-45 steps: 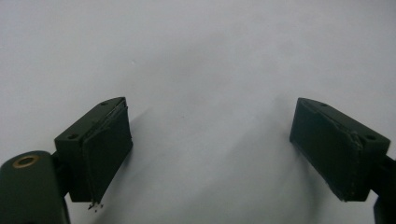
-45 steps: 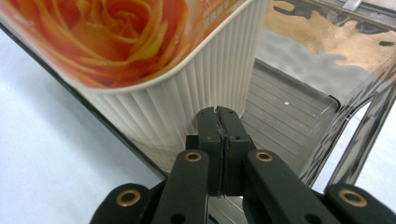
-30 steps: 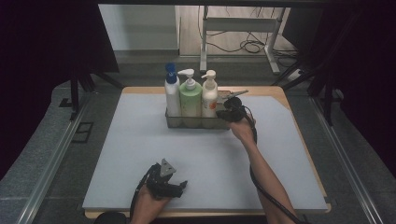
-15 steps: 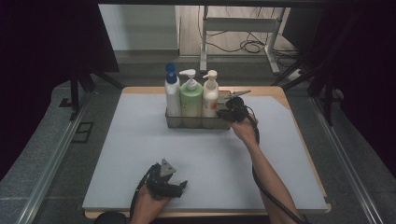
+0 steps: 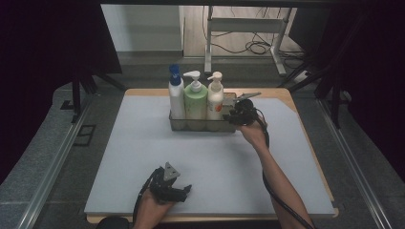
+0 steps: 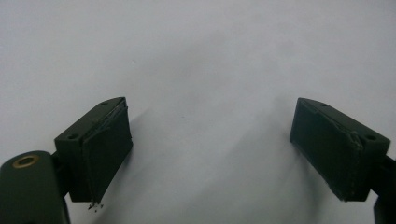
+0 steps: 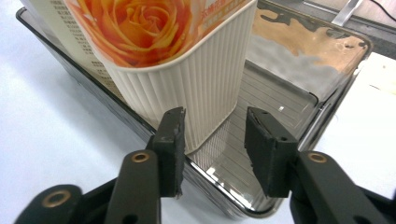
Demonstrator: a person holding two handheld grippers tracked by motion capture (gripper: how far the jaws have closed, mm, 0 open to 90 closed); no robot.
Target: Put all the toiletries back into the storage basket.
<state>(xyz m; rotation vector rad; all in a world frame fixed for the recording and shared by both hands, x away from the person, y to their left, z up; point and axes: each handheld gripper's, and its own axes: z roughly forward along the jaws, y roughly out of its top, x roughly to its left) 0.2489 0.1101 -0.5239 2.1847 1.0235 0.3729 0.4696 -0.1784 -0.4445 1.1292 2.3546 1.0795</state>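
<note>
Right gripper view: the right gripper (image 7: 212,140) has just been opening; its fingers (image 7: 171,140) stand apart at the near rim of the clear tray (image 7: 299,70), clear of the cream rose-printed bottle (image 7: 187,70) standing inside. High view: this bottle (image 5: 215,98) is rightmost of three in the tray at the desk's (image 5: 119,157) far middle. Left gripper (image 5: 184,190) rests near the front edge, fingers released, nothing between them.

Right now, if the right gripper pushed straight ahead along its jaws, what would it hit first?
Most likely the cream rose-label bottle in the tray. The right gripper has just been opening its jaws, which stand apart astride the tray's near rim; nothing looks pinched, though depth is unclear.
</note>
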